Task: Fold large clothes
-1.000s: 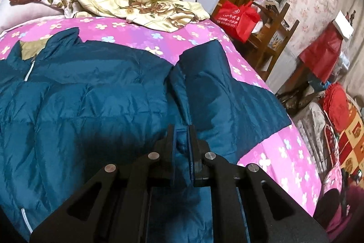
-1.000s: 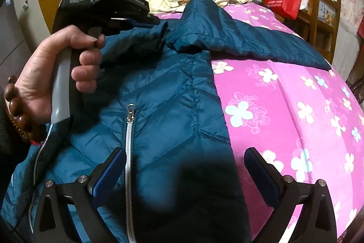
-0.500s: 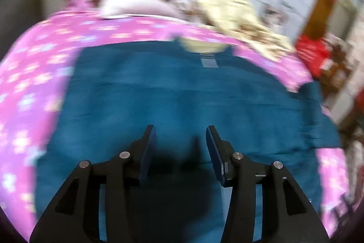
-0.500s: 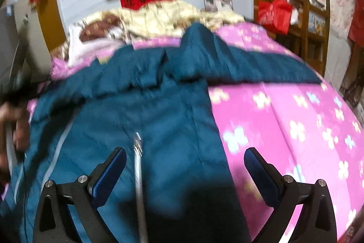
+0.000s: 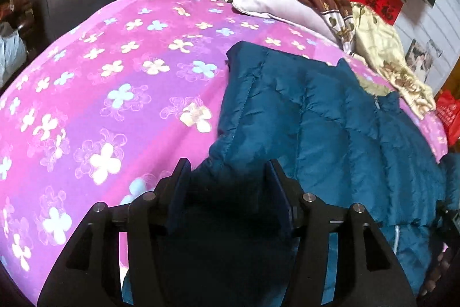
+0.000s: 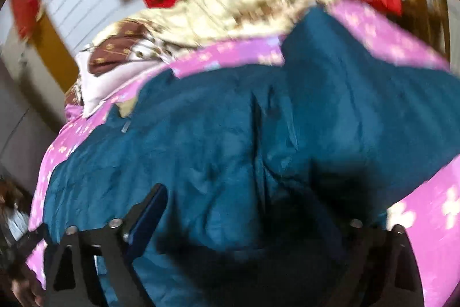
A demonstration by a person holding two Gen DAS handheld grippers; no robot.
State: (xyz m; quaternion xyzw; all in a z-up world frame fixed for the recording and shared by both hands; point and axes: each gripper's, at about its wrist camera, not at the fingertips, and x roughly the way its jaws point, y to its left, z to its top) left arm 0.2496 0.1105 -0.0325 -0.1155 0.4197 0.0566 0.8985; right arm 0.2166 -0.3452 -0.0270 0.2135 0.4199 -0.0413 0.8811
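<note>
The jacket [image 5: 330, 117] is spread on the bed [image 5: 115, 94], filling the centre and right of the left view. The left claw [image 5: 227, 192] is opening over the jacket's left edge at lower centre; cloth lies between the jaws but is not pressed. The right claw [image 6: 258, 209] is closing over the jacket, nothing yet grasped. The step in hand is judged to be reaching for a side fold; next, the edge must be pinched.

right wrist view motion-blurred, right claw [image 6: 253, 223] far finger lost in shadow, blue jacket [image 5: 330, 117] hem cut off by lower edge
</note>
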